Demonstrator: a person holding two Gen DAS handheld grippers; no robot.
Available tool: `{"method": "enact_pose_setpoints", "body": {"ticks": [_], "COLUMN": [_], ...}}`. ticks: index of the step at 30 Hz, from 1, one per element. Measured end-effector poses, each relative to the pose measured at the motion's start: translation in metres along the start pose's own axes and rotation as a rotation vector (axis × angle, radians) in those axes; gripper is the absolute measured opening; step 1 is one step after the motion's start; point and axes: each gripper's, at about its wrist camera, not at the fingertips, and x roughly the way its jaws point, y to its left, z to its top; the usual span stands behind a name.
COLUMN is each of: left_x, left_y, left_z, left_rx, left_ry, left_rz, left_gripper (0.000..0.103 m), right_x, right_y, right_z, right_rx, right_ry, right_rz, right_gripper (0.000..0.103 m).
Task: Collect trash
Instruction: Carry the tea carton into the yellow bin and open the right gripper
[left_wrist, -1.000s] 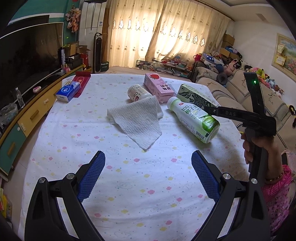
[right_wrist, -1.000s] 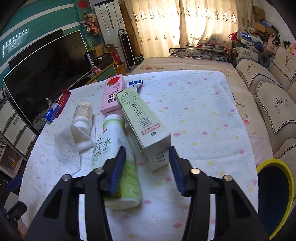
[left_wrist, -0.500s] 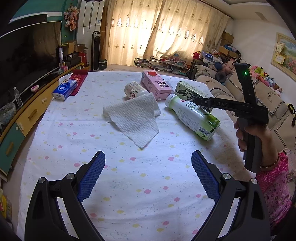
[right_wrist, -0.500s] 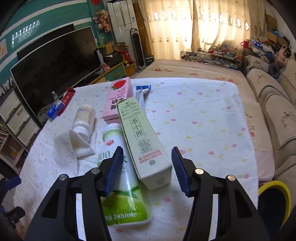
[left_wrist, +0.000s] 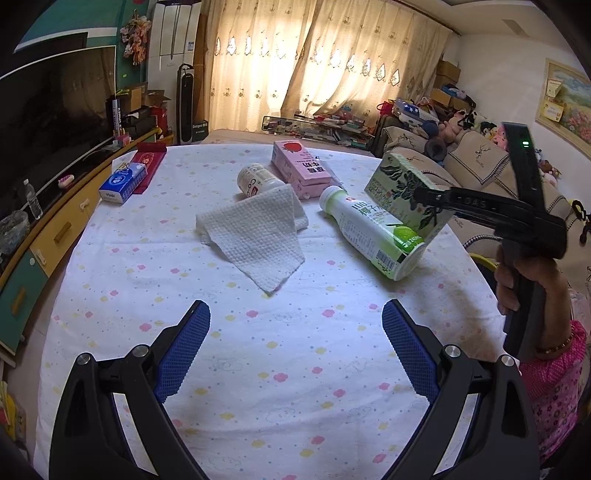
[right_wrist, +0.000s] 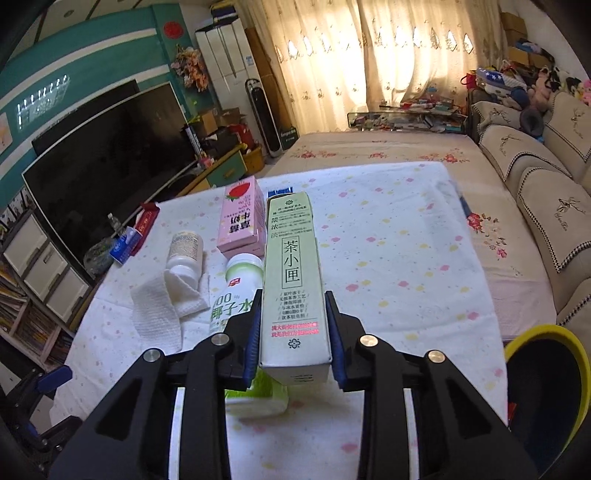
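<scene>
A tall pale green tea box (right_wrist: 295, 280) sits between the blue pads of my right gripper (right_wrist: 293, 306), whose jaws are closing and press on both its sides. In the left wrist view the box (left_wrist: 402, 195) is tilted and raised off the tablecloth, and a hand holds the right gripper (left_wrist: 424, 194). A green and white drink bottle (left_wrist: 373, 232) lies beside it. Further left lie a white paper towel (left_wrist: 255, 232), a small white bottle (left_wrist: 255, 179) and a pink milk carton (left_wrist: 301, 166). My left gripper (left_wrist: 295, 306) hovers open over bare cloth with nothing in it.
A yellow-rimmed bin (right_wrist: 546, 387) stands off the table's right front corner. A blue tissue pack (left_wrist: 122, 181) and a red packet (left_wrist: 147, 164) lie at the far left edge. A TV cabinet (left_wrist: 55, 236) runs along the left, a sofa (right_wrist: 546, 206) along the right.
The right gripper's jaws have narrowed from either side of the tea box onto it, and the box has come up off the cloth. My left gripper has stayed put and open.
</scene>
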Motion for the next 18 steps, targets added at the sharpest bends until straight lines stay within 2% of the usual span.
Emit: {"method": "enact_pose_setpoints", "body": {"ticks": [4, 7, 12, 18], "left_x": [0.0, 0.0, 0.004, 0.01], "left_y": [-0.008, -0.016, -0.032, -0.053], "left_z": [0.0, -0.001, -0.001, 0.001], "left_rx": [0.014, 0.029, 0.059, 0.089], "left_ry": [0.003, 0.006, 0.013, 0.027], "left_rz": [-0.007, -0.017, -0.033, -0.049], "left_gripper": [0.093, 0.093, 0.093, 0.093], "right_x": [-0.034, -0.059, -0.092, -0.101], "right_y": [-0.011, -0.029, -0.073, -0.144], "right_z": [-0.011, -0.022, -0.048, -0.08], "right_rx": [0.039, 0.082, 0.152, 0.271], "right_ry": [-0.045, -0.078, -0.108, -0.064], "right_rz": [-0.004, -0.041, -0.194, -0.359], "right_gripper": [0.029, 0.029, 0.029, 0.029]}}
